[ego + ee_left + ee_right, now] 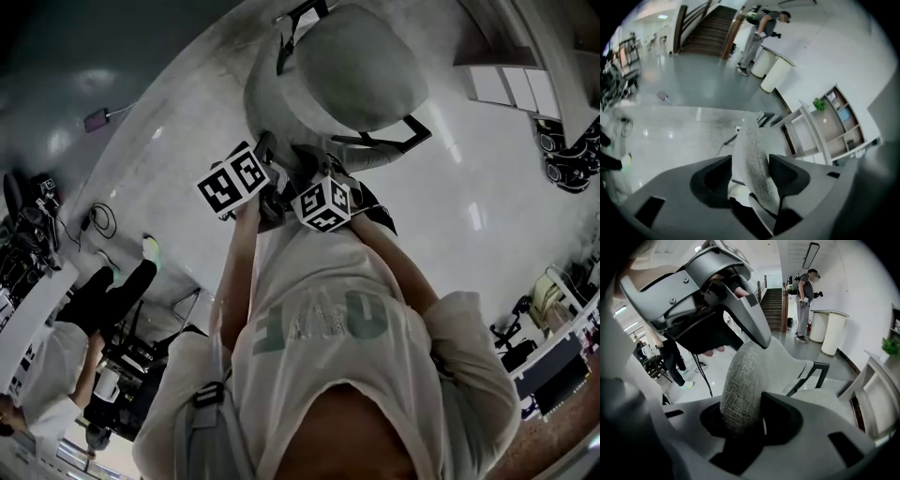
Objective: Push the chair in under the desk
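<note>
The right tool is clamped on the thick fabric backrest of a grey chair, its jaws pressed to either face of the padded rim. The left tool straddles the same rim a little further along but does not hold it: its jaws stand wide, with a gap showing on one side of the fabric. In the head view the two sit close together at the near end of the chair, their marker cubes almost touching.

The rim runs lengthways through both sets of jaws, away from the person. The seat and a black armrest lie beyond it, ahead and below. The chair stands on a pale, glossy floor, well out in the open. A white shelved unit stands past it to the right, and a bystander stands far off by a staircase.

Which piece of pale furniture is the worktop cannot be told from here. Any push will likely have to run forward, away from the person. With only the right tool gripping, the left probably needs to close first, or the chair may swivel.
</note>
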